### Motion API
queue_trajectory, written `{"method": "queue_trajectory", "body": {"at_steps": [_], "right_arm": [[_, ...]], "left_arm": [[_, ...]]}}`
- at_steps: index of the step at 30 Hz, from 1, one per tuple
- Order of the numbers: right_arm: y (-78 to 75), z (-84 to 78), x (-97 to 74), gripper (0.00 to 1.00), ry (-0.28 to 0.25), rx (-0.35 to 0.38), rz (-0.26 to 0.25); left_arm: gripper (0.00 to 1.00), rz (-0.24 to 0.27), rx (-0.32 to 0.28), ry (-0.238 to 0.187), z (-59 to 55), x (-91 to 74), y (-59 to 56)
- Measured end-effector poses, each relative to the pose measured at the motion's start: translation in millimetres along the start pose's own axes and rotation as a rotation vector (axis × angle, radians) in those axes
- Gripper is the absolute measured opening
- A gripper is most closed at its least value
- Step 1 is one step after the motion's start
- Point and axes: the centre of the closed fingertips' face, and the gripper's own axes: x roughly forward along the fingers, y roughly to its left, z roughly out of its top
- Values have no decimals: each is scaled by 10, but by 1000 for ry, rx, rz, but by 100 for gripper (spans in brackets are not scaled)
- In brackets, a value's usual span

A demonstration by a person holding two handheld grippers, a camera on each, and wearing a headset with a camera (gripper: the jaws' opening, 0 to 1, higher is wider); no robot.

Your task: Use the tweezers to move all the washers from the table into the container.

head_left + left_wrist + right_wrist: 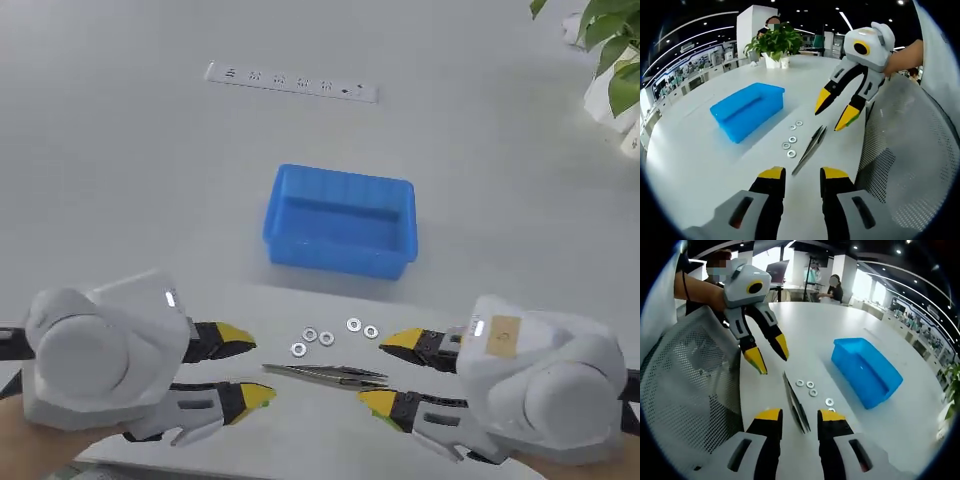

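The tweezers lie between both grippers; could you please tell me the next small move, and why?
Probably ease the right gripper forward and close it on the tweezers: they lie flat on the table, ungripped, just ahead of its open jaws, with the washers beside them.

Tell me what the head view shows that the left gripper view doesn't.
Head view, not the left gripper view: a power strip beyond the bin.
Left gripper view, not the head view: a mesh chair back, a white pillar and ceiling lights.
Both: the blue bin, five washers, the tweezers lying near them, a plant, and the left gripper and right gripper, both open.
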Motion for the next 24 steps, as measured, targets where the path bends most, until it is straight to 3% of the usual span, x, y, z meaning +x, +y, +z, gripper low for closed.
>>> {"method": "queue_trajectory", "body": {"at_steps": [6, 11, 17, 23, 24], "right_arm": [[0, -64, 93, 26, 26, -13, 32], [4, -89, 162, 22, 39, -22, 65], [19, -75, 255, 20, 55, -40, 107], [71, -70, 330, 15, 92, -89, 180], [70, -70, 334, 14, 95, -92, 182]], "left_arm": [[31, -25, 9, 13, -22, 89, 31], [30, -52, 44, 50, -59, 182, 82], [28, -103, 104, 86, -55, 272, 14], [27, -122, 123, 99, -28, 342, -27], [26, -130, 138, 84, 1, 362, -37]]}}
